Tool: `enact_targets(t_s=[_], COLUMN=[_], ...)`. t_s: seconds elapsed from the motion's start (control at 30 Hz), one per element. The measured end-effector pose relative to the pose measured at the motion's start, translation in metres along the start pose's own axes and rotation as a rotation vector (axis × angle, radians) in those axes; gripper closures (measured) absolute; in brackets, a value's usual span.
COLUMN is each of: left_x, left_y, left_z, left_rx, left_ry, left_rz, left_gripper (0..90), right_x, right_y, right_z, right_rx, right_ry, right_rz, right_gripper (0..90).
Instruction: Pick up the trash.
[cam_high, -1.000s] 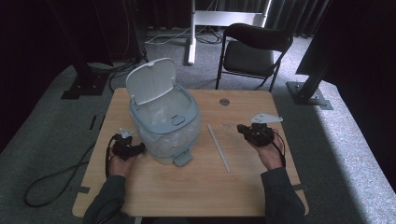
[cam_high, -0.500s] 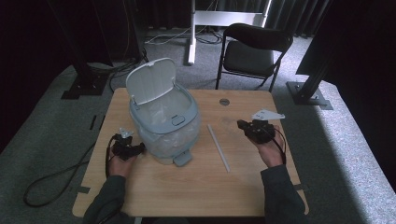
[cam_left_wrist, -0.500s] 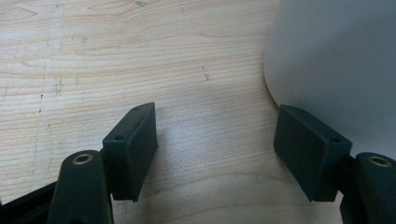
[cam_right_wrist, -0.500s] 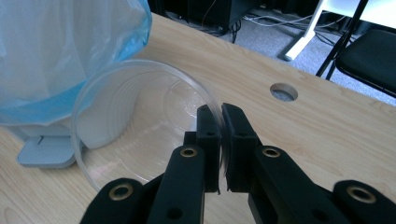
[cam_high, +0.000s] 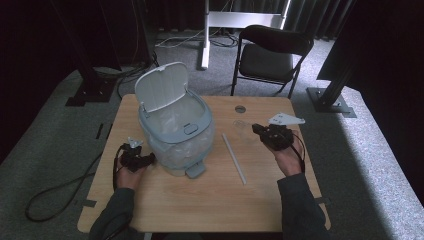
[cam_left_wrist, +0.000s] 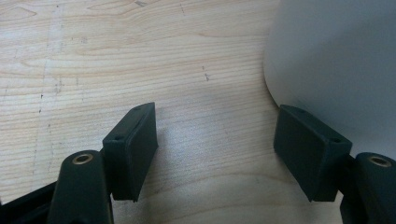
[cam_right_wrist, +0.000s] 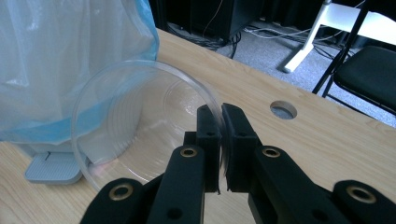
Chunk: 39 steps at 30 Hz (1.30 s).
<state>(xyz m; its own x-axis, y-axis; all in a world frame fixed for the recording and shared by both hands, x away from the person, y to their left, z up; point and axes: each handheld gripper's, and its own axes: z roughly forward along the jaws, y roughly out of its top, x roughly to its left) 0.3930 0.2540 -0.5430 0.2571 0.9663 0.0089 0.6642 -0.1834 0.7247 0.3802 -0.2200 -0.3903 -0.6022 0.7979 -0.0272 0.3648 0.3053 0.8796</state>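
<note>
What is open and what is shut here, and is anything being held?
Bin lid: up, open.
Bin: upright, lined with a bag.
Cup: clear, held by its rim.
Left gripper: open, beside the bin.
Right gripper: shut on the cup.
Straw: lying flat.

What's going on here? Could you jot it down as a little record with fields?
Table: wooden table, cable hole near its far edge
Bin: pedal bin, lid raised, plastic liner inside
Loose item: white straw lying flat
Left gripper: open, beside the bin wall
Right gripper: shut on the rim of a clear plastic cup
</note>
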Motion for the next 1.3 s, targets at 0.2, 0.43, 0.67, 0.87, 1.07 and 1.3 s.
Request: enact_targets(t_s=[0.2, 0.43, 0.67, 0.87, 1.07, 1.3], left_x=[0.000, 0.000, 0.000, 0.000, 0.000, 0.000], left_y=[0.000, 0.000, 0.000, 0.000, 0.000, 0.000], left_z=[0.000, 0.000, 0.000, 0.000, 0.000, 0.000], left_rx=[0.000, 0.000, 0.000, 0.000, 0.000, 0.000], left_ry=[0.000, 0.000, 0.000, 0.000, 0.000, 0.000], left_rz=[0.000, 0.000, 0.000, 0.000, 0.000, 0.000], left_gripper=[30.3, 30.3, 30.3, 30.3, 30.3, 30.4], right_x=[0.001, 0.002, 0.003, 0.005, 0.006, 0.008], right_y=[0.005, 0.012, 0.018, 0.022, 0.027, 0.033], right_z=[-0.002, -0.004, -0.006, -0.007, -0.009, -0.009], right_rx=[-0.013, -0.025, -0.040, -0.048, -0.061, -0.076], right_ry=[-0.001, -0.004, -0.006, -0.005, -0.005, -0.001], right_rz=[-0.004, -0.014, -0.018, -0.022, -0.024, -0.029], right_gripper=[86.0, 86.0, 86.0, 86.0, 86.0, 86.0])
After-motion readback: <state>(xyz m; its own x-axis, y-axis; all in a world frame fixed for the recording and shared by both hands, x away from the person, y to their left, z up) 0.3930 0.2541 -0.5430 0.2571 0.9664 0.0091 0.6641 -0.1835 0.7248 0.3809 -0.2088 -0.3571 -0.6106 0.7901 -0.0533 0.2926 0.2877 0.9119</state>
